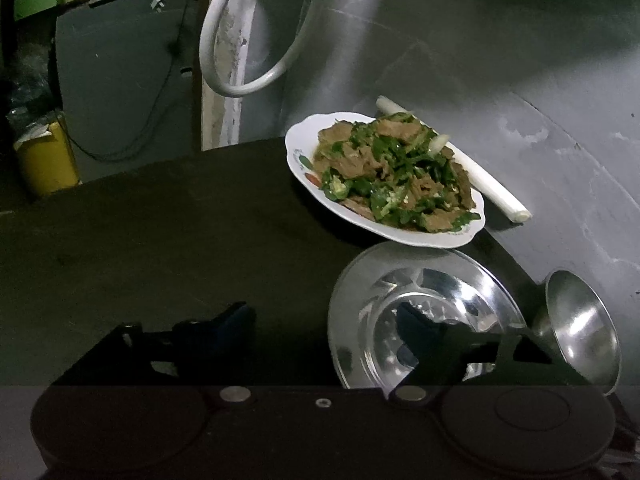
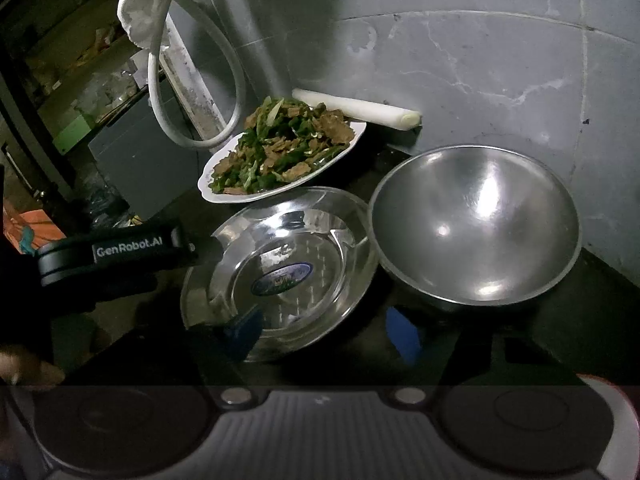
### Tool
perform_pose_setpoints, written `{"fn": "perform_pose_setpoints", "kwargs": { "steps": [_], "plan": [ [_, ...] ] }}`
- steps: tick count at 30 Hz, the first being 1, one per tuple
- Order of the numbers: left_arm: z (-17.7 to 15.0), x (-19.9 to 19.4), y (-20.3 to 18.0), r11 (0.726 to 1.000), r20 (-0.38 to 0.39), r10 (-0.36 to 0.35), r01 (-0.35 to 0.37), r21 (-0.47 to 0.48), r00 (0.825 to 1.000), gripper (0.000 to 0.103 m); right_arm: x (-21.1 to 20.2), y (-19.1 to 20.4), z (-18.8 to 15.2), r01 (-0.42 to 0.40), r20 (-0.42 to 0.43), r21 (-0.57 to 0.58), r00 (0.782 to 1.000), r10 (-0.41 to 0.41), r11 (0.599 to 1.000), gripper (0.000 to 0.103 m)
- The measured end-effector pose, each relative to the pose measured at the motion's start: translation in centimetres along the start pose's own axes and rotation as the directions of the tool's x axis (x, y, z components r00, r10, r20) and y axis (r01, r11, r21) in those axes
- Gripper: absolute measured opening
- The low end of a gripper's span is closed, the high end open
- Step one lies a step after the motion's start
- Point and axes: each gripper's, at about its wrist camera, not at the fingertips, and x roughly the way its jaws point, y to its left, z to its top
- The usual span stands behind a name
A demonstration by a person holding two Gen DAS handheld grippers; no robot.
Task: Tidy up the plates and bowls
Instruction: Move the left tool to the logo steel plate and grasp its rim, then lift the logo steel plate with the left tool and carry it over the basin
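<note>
Left tool [image 1: 324, 320]: fingers apart, straddling the steel plate [image 1: 424, 304] rim, grasping nothing. Right tool [image 2: 324, 330]: likewise released, its fingers apart at the plate's near rim beside the steel bowl [image 2: 476, 224].

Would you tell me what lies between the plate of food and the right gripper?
The steel plate lies between the plate of food and the right gripper, seen in the right wrist view.

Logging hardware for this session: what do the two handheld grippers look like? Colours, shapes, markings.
Both are black, two-finger units with dark blue pads on the fingertips. The left gripper has angular, cut-out black finger brackets; its flat body carries white "GenRobot.AI" lettering, read from the right wrist view. The right gripper shows a grey ribbed panel between two round black discs, with silver screws. No cables or sleeves visible.
</note>
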Motion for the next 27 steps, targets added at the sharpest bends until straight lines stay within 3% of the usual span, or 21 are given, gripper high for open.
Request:
{"fn": "perform_pose_setpoints", "kwargs": {
  "steps": [5, 10, 12, 20, 27],
  "plan": [
    [-0.2, 0.1, -0.1, 0.999, -0.021, -0.036, 0.036, -0.002, 0.999, 0.048, 0.2, -0.1, 0.0, -0.005, -0.014, 0.005, 1.0, 0.005, 1.0, 0.06],
    [-0.4, 0.1, -0.3, 0.999, -0.036, -0.046, 0.047, 0.005, 0.998, 0.037, 0.3, 0.0, 0.0, -0.008, -0.018, -0.002, 1.0, 0.007, 1.0, 0.049],
    [-0.5, 0.2, -0.3, 0.999, -0.052, -0.051, 0.051, 0.0, 0.997, 0.025, 0.3, 0.1, 0.1, -0.002, -0.016, -0.006, 1.0, 0.002, 1.0, 0.044],
    [-1.1, -0.4, 0.2, 0.998, -0.073, -0.054, 0.052, -0.022, 0.996, 0.02, 0.3, -0.2, 0.2, -0.013, -0.035, 0.026, 0.999, 0.014, 1.0, 0.031],
    [-2.0, -2.1, 0.3, 0.999, -0.074, -0.036, 0.034, -0.025, 0.997, 0.02, -0.4, -0.2, -0.1, -0.032, -0.049, 0.033, 0.998, 0.033, 0.999, 0.029]
  ]
}}
